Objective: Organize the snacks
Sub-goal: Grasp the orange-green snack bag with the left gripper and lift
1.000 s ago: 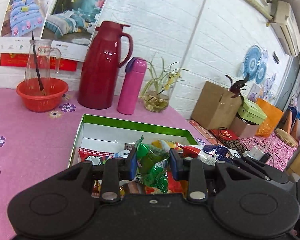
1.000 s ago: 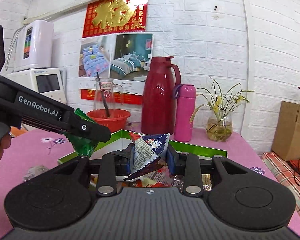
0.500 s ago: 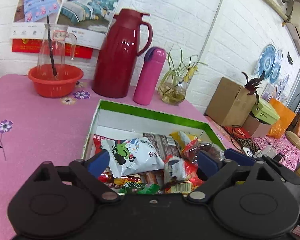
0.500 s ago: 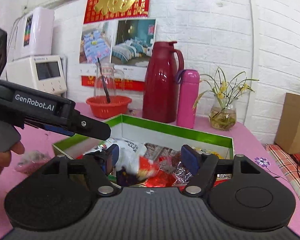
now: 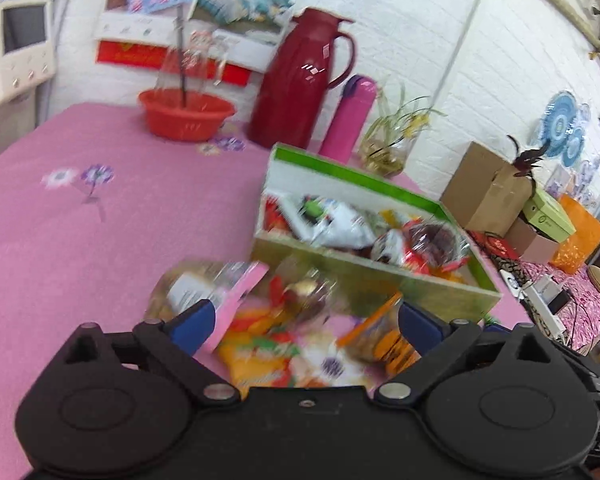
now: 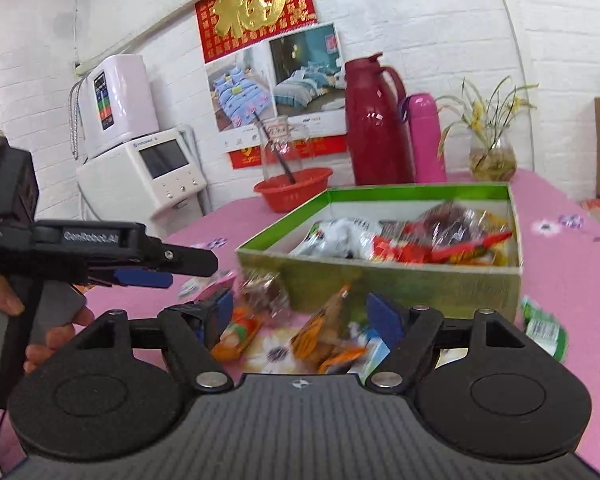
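Your left gripper (image 5: 302, 322) and right gripper (image 6: 300, 316) both stand spread wide with nothing in their grip, having opened within the last second. Loose snack packets (image 6: 324, 340) lie on the pink tablecloth (image 5: 80, 240) beneath them, just before the green box (image 6: 380, 280). More packets fill that box. Behind it stand a red flask (image 6: 376, 128) and a pink bottle (image 6: 424, 138).

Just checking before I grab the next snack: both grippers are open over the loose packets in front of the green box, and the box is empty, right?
Not quite. The green box already holds a heap of snack packets, as the right wrist view shows. The rest stands: the left gripper and right gripper are open over the loose packets in front of it.
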`<state>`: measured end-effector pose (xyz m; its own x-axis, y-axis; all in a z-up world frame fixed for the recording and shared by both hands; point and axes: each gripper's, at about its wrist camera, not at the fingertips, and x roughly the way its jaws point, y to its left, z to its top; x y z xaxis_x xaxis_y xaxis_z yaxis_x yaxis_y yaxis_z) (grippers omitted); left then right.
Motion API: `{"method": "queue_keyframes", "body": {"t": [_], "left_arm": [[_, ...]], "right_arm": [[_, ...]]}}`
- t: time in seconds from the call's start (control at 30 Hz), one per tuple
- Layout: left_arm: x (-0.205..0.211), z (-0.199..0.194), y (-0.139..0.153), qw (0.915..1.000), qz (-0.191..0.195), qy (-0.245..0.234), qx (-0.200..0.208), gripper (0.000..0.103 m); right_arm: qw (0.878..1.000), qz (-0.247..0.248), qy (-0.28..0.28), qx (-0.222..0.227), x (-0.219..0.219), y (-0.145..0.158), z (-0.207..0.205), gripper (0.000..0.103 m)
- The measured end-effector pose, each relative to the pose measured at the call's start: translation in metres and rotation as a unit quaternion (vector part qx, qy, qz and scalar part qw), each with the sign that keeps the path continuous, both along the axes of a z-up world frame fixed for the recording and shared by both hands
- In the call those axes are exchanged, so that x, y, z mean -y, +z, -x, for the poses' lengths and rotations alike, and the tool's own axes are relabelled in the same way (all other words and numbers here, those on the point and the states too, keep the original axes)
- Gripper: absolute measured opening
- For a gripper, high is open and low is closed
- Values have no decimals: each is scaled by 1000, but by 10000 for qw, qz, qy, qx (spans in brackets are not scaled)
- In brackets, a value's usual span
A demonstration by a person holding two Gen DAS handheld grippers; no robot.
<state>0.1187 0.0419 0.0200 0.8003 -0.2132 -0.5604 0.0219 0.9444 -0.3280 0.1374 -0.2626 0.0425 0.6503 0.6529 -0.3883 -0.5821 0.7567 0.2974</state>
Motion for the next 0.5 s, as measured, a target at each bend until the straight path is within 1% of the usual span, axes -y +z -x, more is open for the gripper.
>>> {"method": "queue_keyframes", "body": {"t": [0.1,0.13,0.2,0.3,0.37,0.4,0.43,0.47,0.5], "left_arm": [[-11,3,-17,9994,195,144,-257,103],[-13,3,-21,9991,269,172,-287,103],[-13,-3,-27,9987,309,195,-356,101],[-7,-14,-37,9982,294,140,-498,94],[-3,-21,-42,9983,265,77,-514,77],[1,-22,-43,9990,134,76,-431,72],[3,-23,-43,9991,-13,91,-409,47],[6,-23,-43,9991,-168,90,-391,11],[6,-22,-45,9991,-188,-38,-373,8]], "right_arm": [[9998,101,157,-76,-9,-4,10,103],[9997,142,172,-88,-12,-6,12,103],[9995,246,170,-114,-17,-9,17,103],[9989,443,136,-86,-21,-12,22,103],[9985,540,80,-33,-21,-13,23,103],[9983,582,45,-11,-22,-13,23,103],[9981,615,18,8,-22,-13,23,103],[9979,652,-6,28,-22,-13,24,103],[9976,694,-19,54,-22,-14,23,103]]}}
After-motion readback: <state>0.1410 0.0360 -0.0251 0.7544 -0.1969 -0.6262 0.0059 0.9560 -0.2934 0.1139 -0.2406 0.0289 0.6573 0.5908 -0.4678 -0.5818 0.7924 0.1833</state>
